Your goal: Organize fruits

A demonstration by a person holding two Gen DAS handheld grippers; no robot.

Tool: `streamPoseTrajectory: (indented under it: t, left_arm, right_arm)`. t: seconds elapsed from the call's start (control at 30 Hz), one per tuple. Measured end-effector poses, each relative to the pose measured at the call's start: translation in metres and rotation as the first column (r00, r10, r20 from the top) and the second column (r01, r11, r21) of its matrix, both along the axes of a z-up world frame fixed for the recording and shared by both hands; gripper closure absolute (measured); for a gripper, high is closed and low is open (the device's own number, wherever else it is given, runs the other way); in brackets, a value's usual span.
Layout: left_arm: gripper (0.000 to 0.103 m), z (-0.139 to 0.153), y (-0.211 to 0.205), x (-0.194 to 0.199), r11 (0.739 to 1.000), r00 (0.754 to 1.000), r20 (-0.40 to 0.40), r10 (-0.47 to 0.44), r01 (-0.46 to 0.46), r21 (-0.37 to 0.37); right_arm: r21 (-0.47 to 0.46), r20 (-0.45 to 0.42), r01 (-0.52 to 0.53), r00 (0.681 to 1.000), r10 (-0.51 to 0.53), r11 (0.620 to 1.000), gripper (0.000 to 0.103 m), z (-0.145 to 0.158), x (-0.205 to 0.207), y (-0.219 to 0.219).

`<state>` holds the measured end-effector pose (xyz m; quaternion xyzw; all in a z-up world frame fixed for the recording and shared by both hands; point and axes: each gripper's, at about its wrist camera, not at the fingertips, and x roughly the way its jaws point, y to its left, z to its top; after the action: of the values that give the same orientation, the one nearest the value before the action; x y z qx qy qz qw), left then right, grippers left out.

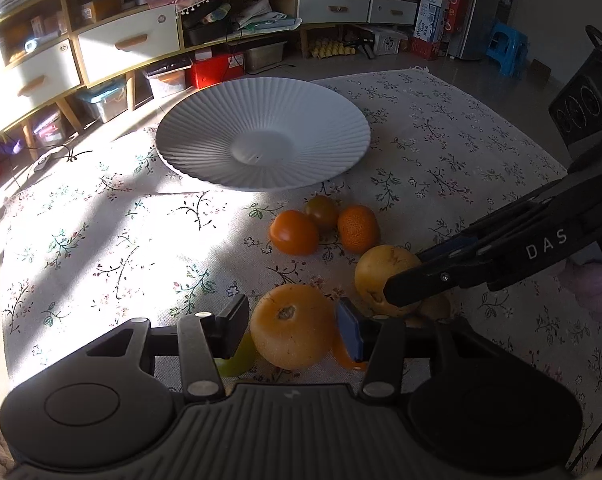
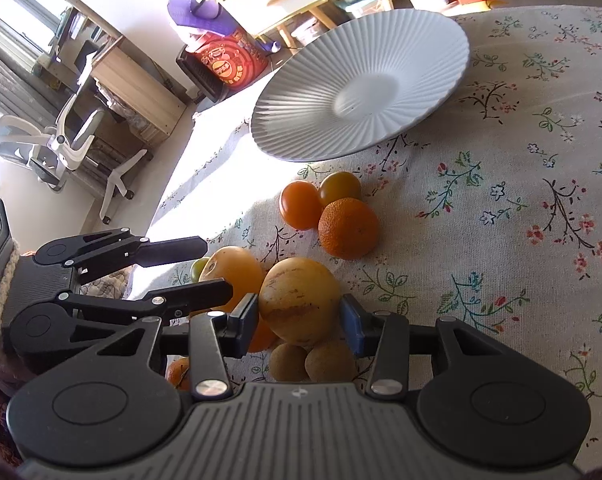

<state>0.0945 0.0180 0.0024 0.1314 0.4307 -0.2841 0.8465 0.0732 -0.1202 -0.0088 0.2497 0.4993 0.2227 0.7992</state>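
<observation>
A white ribbed plate (image 1: 205, 136) (image 2: 301, 120) sits empty on the floral cloth. My left gripper (image 1: 291, 326) is open around a large orange fruit (image 1: 291, 326) (image 2: 237, 272); a gap shows on both sides. My right gripper (image 2: 301, 316) (image 1: 405, 276) straddles a yellow round fruit (image 2: 301, 300) (image 1: 381, 272), pads close to its sides. Two small orange tomatoes (image 1: 295, 232) (image 1: 321, 210) and a mandarin (image 1: 357, 228) (image 2: 348, 227) lie between the grippers and the plate.
A green fruit (image 1: 237, 360) lies under my left finger. Two brown kiwis (image 2: 329, 362) and another orange fruit (image 2: 177, 372) lie under the right gripper. Shelves, drawers and boxes (image 1: 129, 40) stand beyond the table's far edge; an office chair (image 2: 73, 140) stands off to the side.
</observation>
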Motion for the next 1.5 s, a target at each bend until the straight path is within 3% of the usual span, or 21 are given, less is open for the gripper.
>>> streamPoseTrajectory:
  t: [0.4, 0.57, 0.67, 1.13, 1.5]
  left_arm:
    - [0.065, -0.006, -0.005, 0.000, 0.999, 0.999, -0.027, 0.039, -0.039, 0.003]
    - [0.064, -0.015, -0.010, -0.003, 0.998, 0.998, -0.042, 0.049, -0.047, 0.045]
    - [0.064, -0.014, -0.010, -0.005, 0.997, 0.997, -0.041, 0.065, -0.064, 0.036]
    - [0.066, -0.011, -0.005, -0.012, 0.986, 0.985, -0.060, 0.163, -0.165, -0.022]
    - [0.066, 0.012, -0.013, -0.005, 0.971, 0.973, -0.004, 0.230, -0.230, -0.067]
  right_arm:
    - [0.005, 0.010, 0.023, 1.000, -0.023, 1.000, 0.060, -0.006, 0.002, 0.002]
    - [-0.002, 0.009, 0.053, 0.999, -0.053, 0.999, 0.060, -0.009, 0.005, 0.003]
    - [-0.018, 0.016, 0.064, 0.998, -0.063, 0.998, 0.065, -0.008, 0.005, 0.004]
    - [-0.014, 0.032, 0.092, 0.995, -0.092, 0.996, 0.066, -0.001, 0.001, -0.004]
    - [-0.012, 0.083, 0.123, 0.989, -0.121, 0.992, 0.066, 0.014, 0.009, -0.008]
